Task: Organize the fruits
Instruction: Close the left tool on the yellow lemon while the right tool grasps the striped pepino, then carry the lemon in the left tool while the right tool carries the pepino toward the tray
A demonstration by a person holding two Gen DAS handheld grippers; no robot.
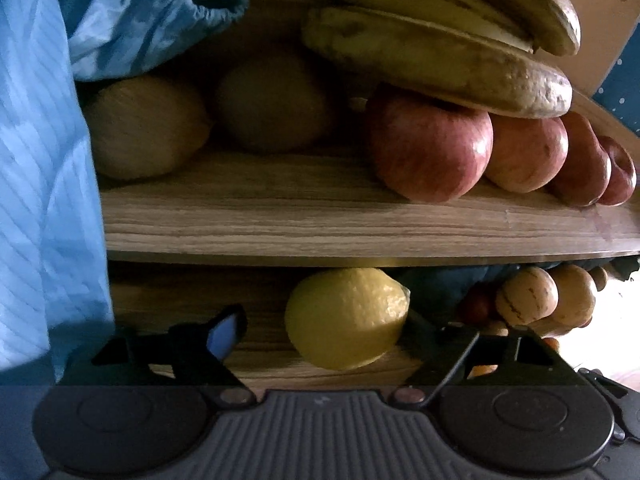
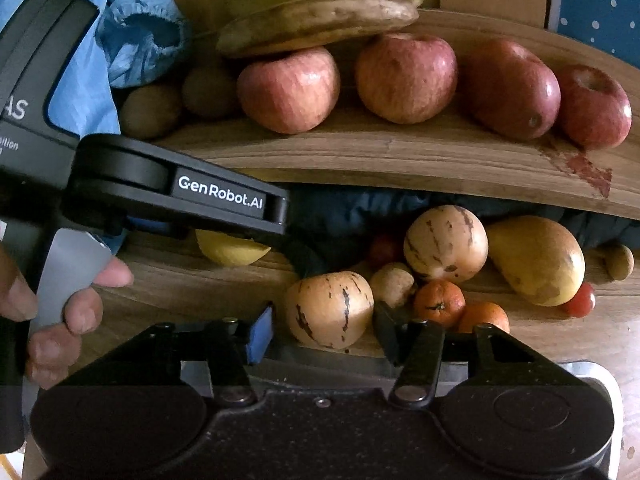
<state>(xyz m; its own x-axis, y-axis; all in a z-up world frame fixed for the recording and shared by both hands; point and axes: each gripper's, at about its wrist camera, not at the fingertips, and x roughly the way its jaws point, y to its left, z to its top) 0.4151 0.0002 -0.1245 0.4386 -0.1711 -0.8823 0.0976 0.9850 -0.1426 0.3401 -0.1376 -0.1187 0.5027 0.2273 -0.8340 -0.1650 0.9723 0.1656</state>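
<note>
On the lower wooden shelf (image 1: 180, 292) a yellow lemon (image 1: 348, 318) lies between the fingers of my left gripper (image 1: 328, 322). The jaws stand wide, with a gap beside the blue left pad (image 1: 224, 332), so it is open. In the right wrist view a cream, brown-striped melon (image 2: 328, 308) sits between the fingers of my right gripper (image 2: 324, 320). Its right finger is at the fruit's side and a thin gap shows by the blue left pad (image 2: 260, 332). A hand (image 2: 80, 312) holds the left gripper's black body (image 2: 224, 196) over the lemon (image 2: 228, 250).
The upper shelf (image 2: 360, 152) carries several red apples (image 2: 406, 78), bananas (image 2: 320, 20) and brown round fruits (image 2: 150, 110). Behind the striped melon lie another one (image 2: 446, 244), a yellow pear-shaped fruit (image 2: 536, 260), tangerines (image 2: 438, 302) and small tomatoes (image 2: 580, 300). Blue fabric (image 1: 44, 168) hangs at left.
</note>
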